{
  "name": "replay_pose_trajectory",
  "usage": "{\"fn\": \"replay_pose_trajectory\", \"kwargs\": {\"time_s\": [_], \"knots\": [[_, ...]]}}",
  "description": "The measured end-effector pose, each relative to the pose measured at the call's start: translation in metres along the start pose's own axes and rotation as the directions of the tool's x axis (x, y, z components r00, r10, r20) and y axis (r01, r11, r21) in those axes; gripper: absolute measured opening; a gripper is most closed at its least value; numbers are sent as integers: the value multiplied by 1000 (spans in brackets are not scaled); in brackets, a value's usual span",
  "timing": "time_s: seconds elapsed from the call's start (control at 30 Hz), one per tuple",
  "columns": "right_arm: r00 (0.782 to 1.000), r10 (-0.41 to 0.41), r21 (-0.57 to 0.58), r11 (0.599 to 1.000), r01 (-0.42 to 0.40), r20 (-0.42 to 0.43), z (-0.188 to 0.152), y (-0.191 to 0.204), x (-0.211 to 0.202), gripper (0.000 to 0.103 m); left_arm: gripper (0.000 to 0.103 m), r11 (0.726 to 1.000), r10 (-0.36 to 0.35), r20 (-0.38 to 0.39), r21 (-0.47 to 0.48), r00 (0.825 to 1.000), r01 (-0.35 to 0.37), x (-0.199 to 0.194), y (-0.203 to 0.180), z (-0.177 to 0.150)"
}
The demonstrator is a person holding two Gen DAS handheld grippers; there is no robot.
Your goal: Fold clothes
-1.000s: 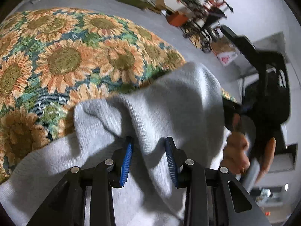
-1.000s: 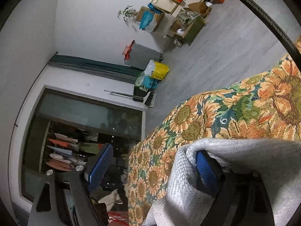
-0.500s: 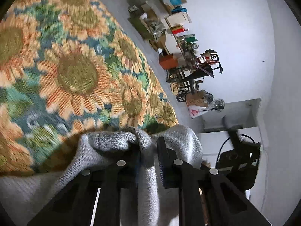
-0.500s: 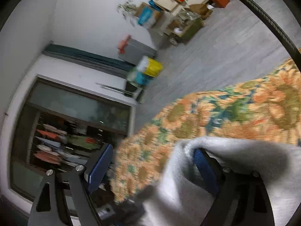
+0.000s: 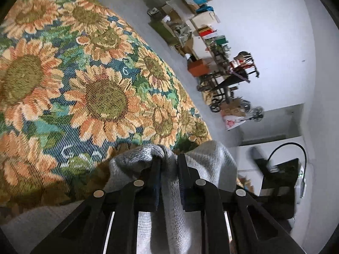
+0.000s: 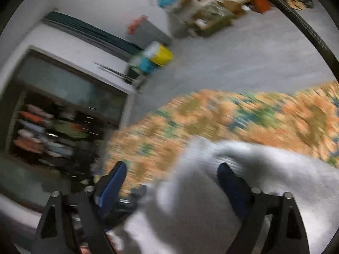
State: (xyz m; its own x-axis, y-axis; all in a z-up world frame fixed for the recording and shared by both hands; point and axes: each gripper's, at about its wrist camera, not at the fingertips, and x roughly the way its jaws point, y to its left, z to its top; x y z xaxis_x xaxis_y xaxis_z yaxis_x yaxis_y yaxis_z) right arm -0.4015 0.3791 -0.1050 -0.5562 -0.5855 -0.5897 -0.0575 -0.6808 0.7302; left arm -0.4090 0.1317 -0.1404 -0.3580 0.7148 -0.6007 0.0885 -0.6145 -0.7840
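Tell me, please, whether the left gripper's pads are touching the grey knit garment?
Touching. In the left wrist view the left gripper has a bunched fold of the grey knit garment squeezed between both pads, with no gap.
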Motion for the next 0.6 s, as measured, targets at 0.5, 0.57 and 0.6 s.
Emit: {"fn": "replay_pose_trajectory", "kwargs": {"time_s": [0.5, 0.57, 0.6], "knots": [[921, -385, -201, 908, 367, -59, 7, 13, 19, 78, 17, 986, -161, 15, -36, 987, 162, 12, 33, 3], [923, -381, -193, 910, 367, -45, 1, 13, 4, 82, 17, 989, -149, 24, -21, 989, 149, 9, 31, 2], [930, -360, -186, 921, 342, -72, 2, 10, 2, 82, 17, 990, -143, 33, -12, 989, 143, 11, 28, 2]]}}
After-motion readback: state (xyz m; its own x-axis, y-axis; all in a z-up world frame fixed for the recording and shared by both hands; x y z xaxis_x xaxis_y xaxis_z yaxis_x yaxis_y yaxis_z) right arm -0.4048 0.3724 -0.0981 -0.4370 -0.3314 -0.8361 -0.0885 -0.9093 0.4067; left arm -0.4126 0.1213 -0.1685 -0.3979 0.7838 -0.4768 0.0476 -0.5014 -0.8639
